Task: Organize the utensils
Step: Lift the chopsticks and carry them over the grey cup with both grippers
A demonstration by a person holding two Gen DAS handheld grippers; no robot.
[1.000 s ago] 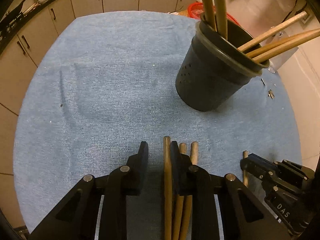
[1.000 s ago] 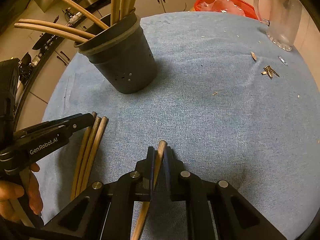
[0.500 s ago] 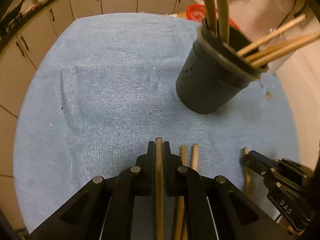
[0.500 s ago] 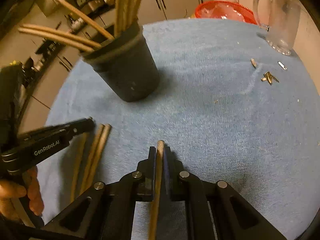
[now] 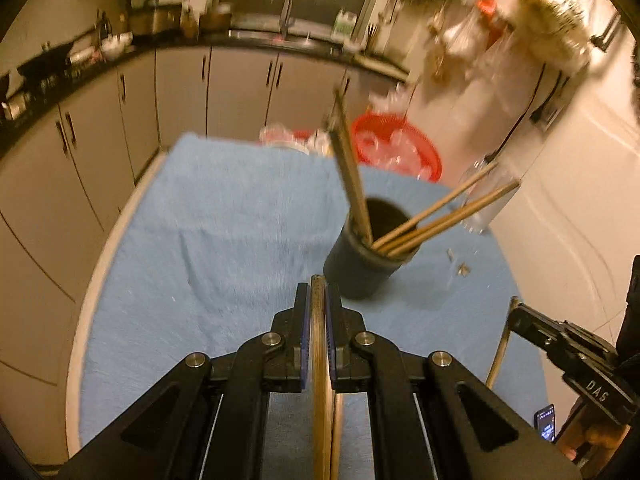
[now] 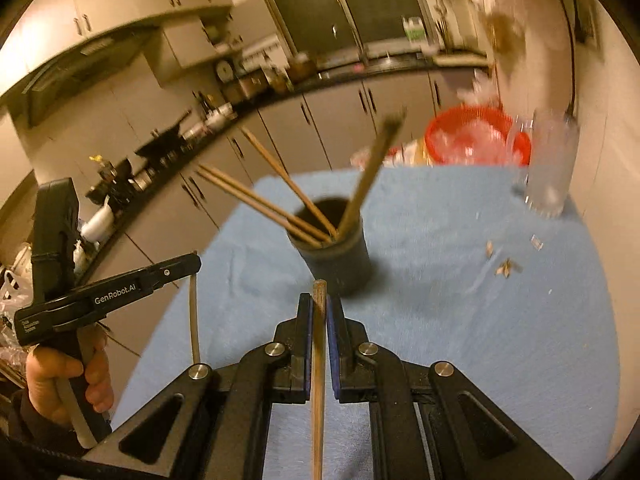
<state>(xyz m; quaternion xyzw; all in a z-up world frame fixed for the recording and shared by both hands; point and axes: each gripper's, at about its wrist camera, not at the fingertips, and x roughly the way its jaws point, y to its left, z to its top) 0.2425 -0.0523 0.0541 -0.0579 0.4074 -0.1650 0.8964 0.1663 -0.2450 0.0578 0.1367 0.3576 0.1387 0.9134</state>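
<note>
A black utensil cup (image 5: pixel 362 264) stands on the blue cloth (image 5: pixel 224 240), holding several wooden chopsticks (image 5: pixel 440 216). It also shows in the right wrist view (image 6: pixel 340 258). My left gripper (image 5: pixel 318 300) is shut on a wooden chopstick (image 5: pixel 320 360), held above the cloth, short of the cup. My right gripper (image 6: pixel 319 308) is shut on another wooden chopstick (image 6: pixel 319 360), also raised near the cup. Each gripper shows in the other's view, the left one (image 6: pixel 188 270) and the right one (image 5: pixel 516 316).
A red basket (image 5: pixel 396 148) and a glass mug (image 6: pixel 550 168) stand at the far side of the cloth. Small scraps (image 6: pixel 506 266) lie on the cloth right of the cup. Kitchen cabinets (image 5: pixel 180 88) lie beyond the table edge.
My left gripper closed on a chopstick from the cloth. Both grippers lifted their chopsticks up off the cloth and tilted upward, so the cup now looks smaller and farther below.
</note>
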